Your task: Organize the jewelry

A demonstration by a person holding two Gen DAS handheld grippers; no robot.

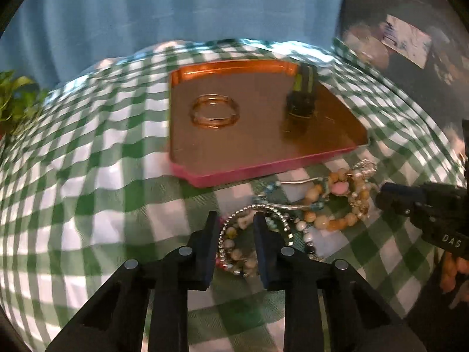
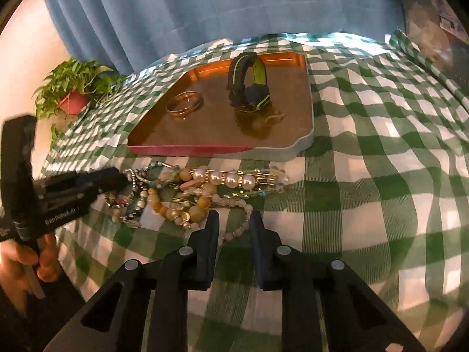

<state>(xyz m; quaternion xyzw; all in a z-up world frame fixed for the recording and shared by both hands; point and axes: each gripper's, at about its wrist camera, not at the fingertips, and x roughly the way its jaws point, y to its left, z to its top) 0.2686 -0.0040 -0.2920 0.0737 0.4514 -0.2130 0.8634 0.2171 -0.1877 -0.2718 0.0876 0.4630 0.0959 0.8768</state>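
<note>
Green checked tablecloth [image 2: 366, 152] before blue curtain [image 2: 205, 8], my left gripper [image 1: 236, 220] narrowed around a beaded bracelet [image 1: 234, 246], my right gripper [image 2: 233, 220] astride a bead strand [image 2: 237, 228], grips uncertain, jewelry heap [image 2: 199, 190] beside tray [image 2: 275, 152] holding one bangle [image 2: 184, 104], one watch [image 2: 249, 88], one potted plant [image 2: 73, 91].

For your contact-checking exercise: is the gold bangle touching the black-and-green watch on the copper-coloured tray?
Apart. The right wrist view shows bare tray floor between the gold bangle and the black-and-green watch; the left wrist view agrees.
</note>
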